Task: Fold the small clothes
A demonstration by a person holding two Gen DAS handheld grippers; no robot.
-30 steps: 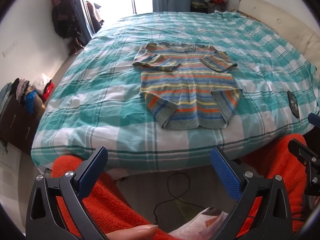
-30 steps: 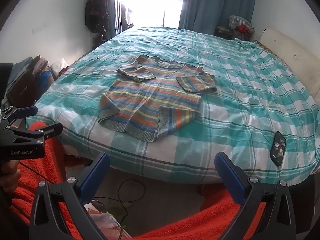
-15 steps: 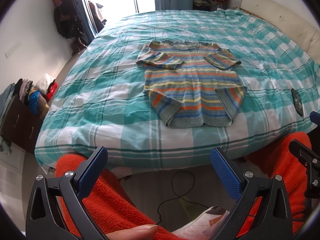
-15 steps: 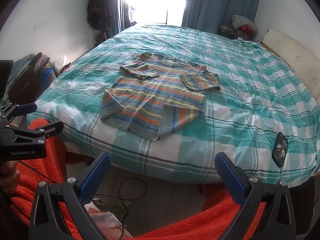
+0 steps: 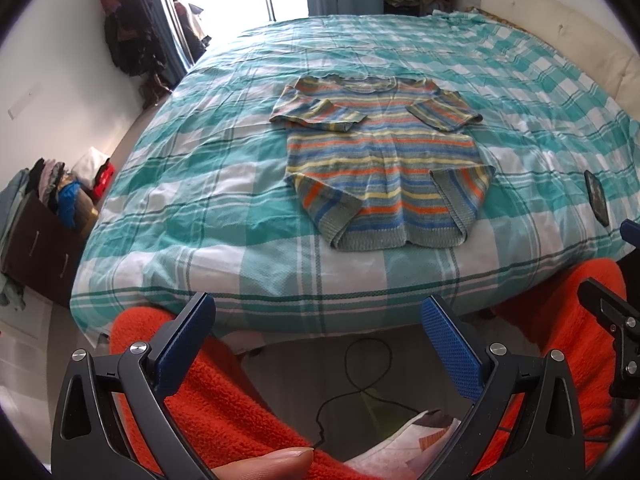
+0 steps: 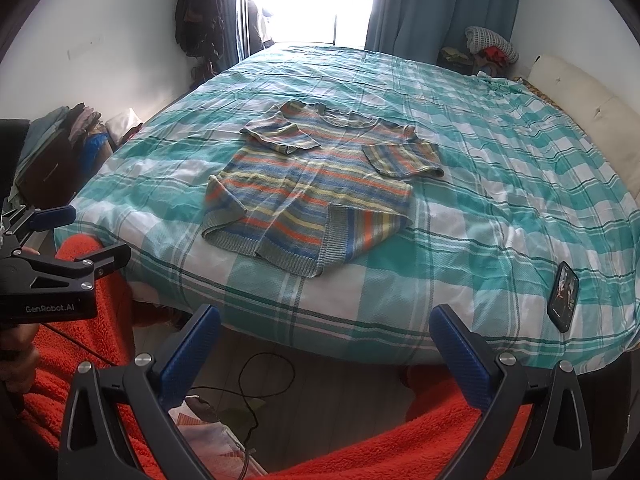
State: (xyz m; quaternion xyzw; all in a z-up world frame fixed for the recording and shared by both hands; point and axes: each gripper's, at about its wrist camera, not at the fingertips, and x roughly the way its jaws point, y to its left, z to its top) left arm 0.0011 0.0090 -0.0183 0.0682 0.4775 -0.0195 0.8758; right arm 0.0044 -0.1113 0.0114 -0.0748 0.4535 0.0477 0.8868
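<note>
A small striped knit sweater (image 5: 384, 160) (image 6: 316, 188) lies flat on the teal checked bed (image 5: 208, 184) (image 6: 500, 208), near its front edge. Both sleeves and both bottom corners are folded inward onto the body. My left gripper (image 5: 318, 316) is open with nothing between its blue pads, held off the bed's front edge, well short of the sweater. My right gripper (image 6: 326, 328) is also open and empty, likewise back from the bed. In the right wrist view the left gripper (image 6: 60, 236) shows at the left edge.
A black phone (image 6: 563, 296) (image 5: 597, 196) lies on the bed at the front right. Orange fleece legs (image 5: 224, 400) (image 6: 420, 432) sit below the grippers, with a cable on the floor (image 6: 256, 392). A dark dresser with piled clothes (image 5: 44, 216) stands left of the bed.
Both grippers have edged forward and slightly up toward the bed, so the sweater appears a little closer. Both stay open; the sweater has not moved.
</note>
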